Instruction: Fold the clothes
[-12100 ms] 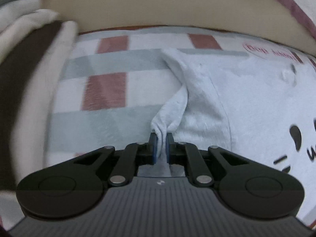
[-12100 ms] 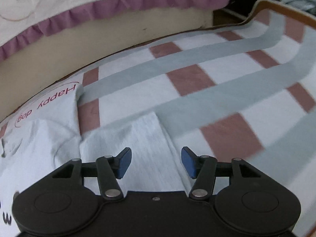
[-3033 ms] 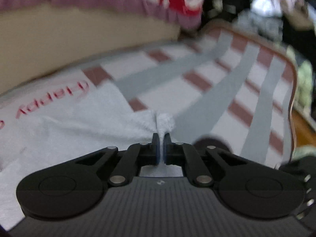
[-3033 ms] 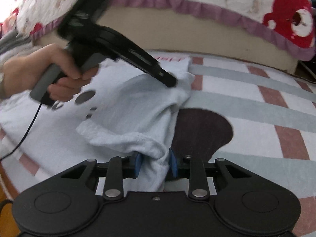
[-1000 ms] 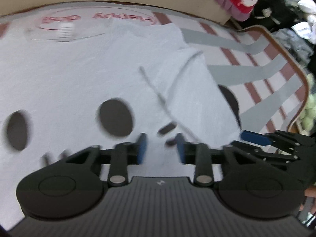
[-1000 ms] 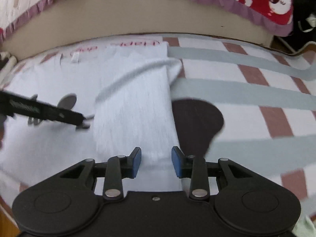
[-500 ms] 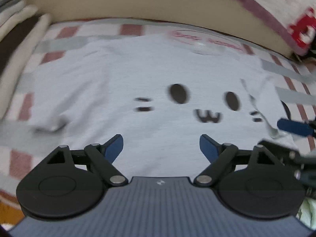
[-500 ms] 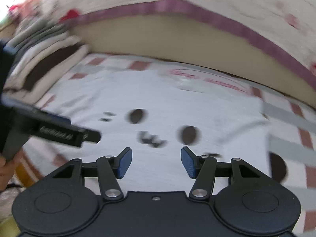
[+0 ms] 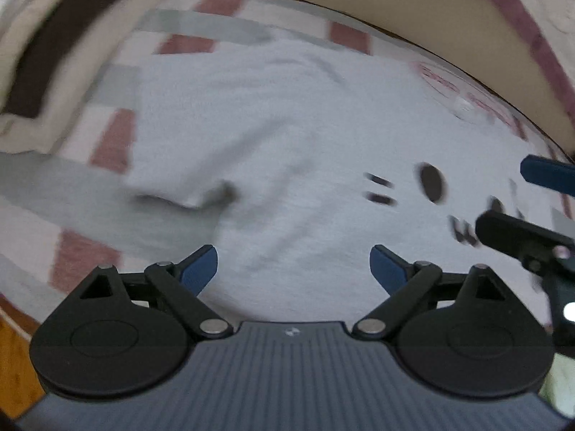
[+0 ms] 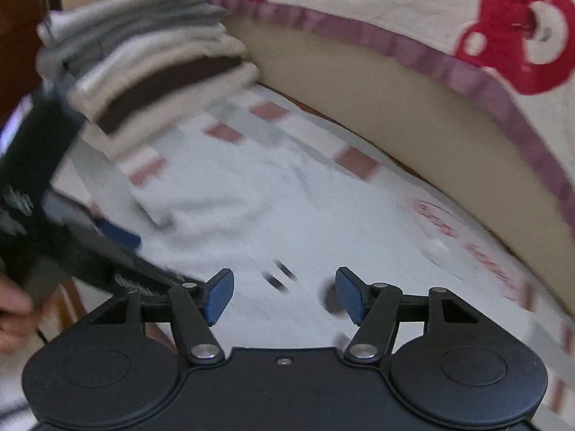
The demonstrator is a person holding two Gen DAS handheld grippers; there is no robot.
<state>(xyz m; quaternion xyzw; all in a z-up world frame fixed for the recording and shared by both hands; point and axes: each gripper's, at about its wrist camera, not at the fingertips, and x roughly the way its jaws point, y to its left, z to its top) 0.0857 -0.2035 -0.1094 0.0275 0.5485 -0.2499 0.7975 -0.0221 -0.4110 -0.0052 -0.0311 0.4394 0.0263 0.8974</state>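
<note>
both your grippers are hovering empty, left gripper (image 9: 293, 265) and right gripper (image 10: 284, 296) jaws opening, over the pale t-shirt (image 9: 287, 136) lying flat on the checked blanket (image 9: 82, 194).

The right gripper (image 10: 284, 296), jaws opening with nothing between them, hangs over a pale grey T-shirt (image 10: 287, 222) spread on a checked blanket (image 10: 269, 111). The left gripper (image 10: 118, 237) reaches in from the left. A stack of folded clothes (image 10: 151, 64) sits beyond.
</note>
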